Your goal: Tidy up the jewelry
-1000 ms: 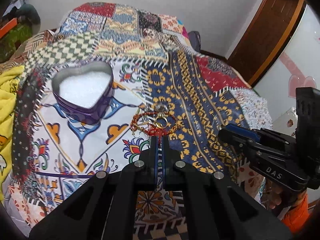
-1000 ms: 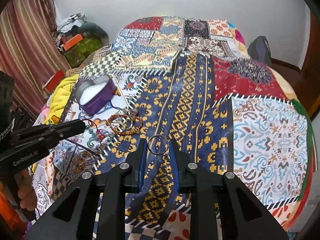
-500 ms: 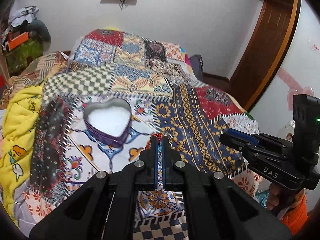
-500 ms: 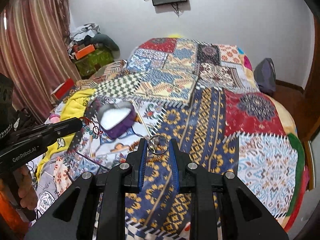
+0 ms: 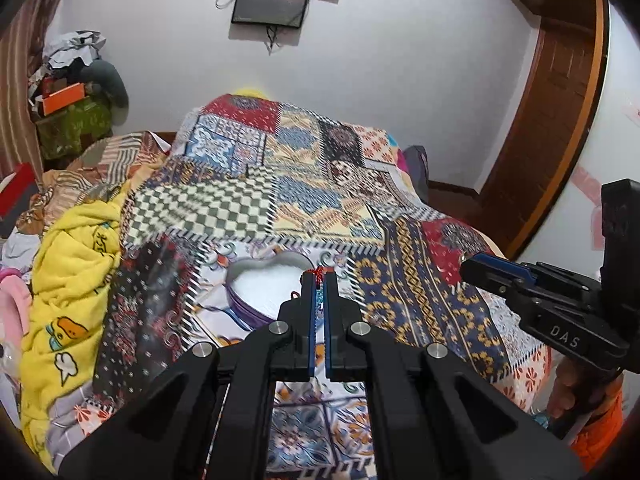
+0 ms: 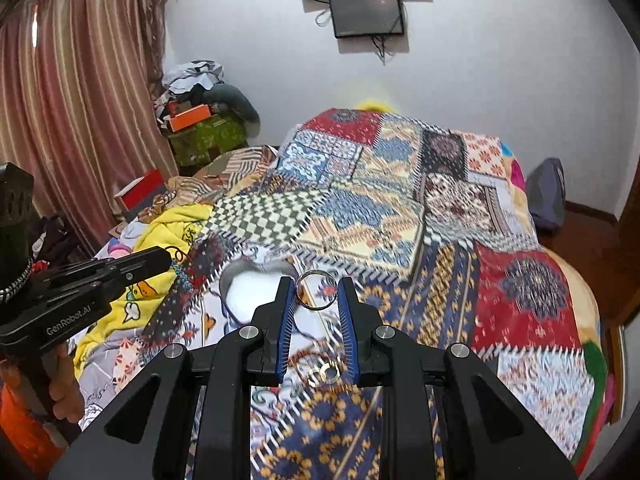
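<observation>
My left gripper [image 5: 319, 276] is shut on a red-thread beaded bracelet [image 5: 319, 273]. Only a red tuft and a few teal beads show at the tips, and the beads dangle below the left gripper [image 6: 162, 258] in the right wrist view. My right gripper [image 6: 316, 282] is shut on a silver ring [image 6: 316, 309] held upright between its blue pads. A purple heart-shaped tin [image 5: 264, 284] with a white lining sits on the patchwork bedspread [image 5: 400, 292] just beyond both pairs of tips. A gold ring [image 6: 328, 374] and a reddish bangle [image 6: 308, 358] lie on the cloth under the right gripper.
A crumpled yellow blanket [image 5: 68, 280] lies along the bed's left side. Boxes and clothes [image 5: 68, 112] are piled in the left corner by a striped curtain [image 6: 72, 100]. A wooden door [image 5: 552, 120] stands at the right. A screen [image 5: 272, 2] hangs on the far wall.
Both grippers have risen and tilted upward, so the wall now fills the top. The left one lifted the beaded bracelet off the pile. The right one keeps the ring.
</observation>
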`<state>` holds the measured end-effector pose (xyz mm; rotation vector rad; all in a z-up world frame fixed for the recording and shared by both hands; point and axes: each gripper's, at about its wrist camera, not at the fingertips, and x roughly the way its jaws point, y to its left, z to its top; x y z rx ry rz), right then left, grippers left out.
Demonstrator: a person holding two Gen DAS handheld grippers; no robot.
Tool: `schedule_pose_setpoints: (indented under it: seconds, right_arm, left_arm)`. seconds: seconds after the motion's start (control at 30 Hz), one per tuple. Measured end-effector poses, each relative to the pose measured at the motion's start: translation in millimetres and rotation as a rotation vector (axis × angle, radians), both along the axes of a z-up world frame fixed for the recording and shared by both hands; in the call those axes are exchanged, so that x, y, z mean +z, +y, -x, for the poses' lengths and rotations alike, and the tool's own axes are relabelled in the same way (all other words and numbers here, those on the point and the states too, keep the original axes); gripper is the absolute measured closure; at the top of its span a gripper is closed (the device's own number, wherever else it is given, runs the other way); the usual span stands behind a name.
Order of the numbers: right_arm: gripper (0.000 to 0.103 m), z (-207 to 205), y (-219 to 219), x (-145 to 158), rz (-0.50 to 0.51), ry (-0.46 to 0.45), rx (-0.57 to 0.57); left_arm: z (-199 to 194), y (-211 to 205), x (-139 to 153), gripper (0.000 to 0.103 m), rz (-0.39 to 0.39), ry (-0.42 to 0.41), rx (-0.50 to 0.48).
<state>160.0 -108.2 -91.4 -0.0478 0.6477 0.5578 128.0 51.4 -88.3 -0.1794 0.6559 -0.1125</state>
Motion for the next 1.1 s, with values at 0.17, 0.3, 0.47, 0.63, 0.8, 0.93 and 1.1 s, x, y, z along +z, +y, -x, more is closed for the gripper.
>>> schedule_pose_setpoints:
  seconds: [0.17, 0.3, 0.47, 0.63, 0.8, 0.93, 1.1]
  right_arm:
    - [0.083, -14.7, 15.8, -0.5, 0.003, -0.003, 0.013]
    - [0.083, -25.4, 27.7, -5.9, 0.012, 0.014, 0.029]
    - [0.083, -38.5, 47.9, -18.3, 0.044, 0.040, 0.065]
    - [0.083, -53.7, 68.8, -37.6, 0.088, 0.084, 0.110]
    - [0.083, -63.6, 82.4, -52.6, 0.121, 0.123, 0.148]
    - [0.083, -71.8, 89.6, -63.0, 0.143, 0.151, 0.170]
    - [0.083, -77.9, 95.5, -74.2, 0.163, 0.181, 0.182]
  left_arm:
    - [-10.4, 12.6, 1.9, 0.102, -0.006, -0.020, 0.026]
    - [-19.6, 21.5, 0.0, 0.102, -0.007, -0.023, 0.036]
    - [-34.7, 30.6, -9.8, 0.102, -0.001, -0.005, 0.037]
    - [-50.5, 39.1, -27.0, 0.102, 0.024, 0.041, 0.023]
    - [-65.3, 46.0, -42.5, 0.102, 0.047, 0.086, 0.010]
    - [-74.7, 50.5, -54.2, 0.102, 0.063, 0.116, -0.007]
    - [-81.5, 52.2, -62.7, 0.102, 0.055, 0.135, -0.016]
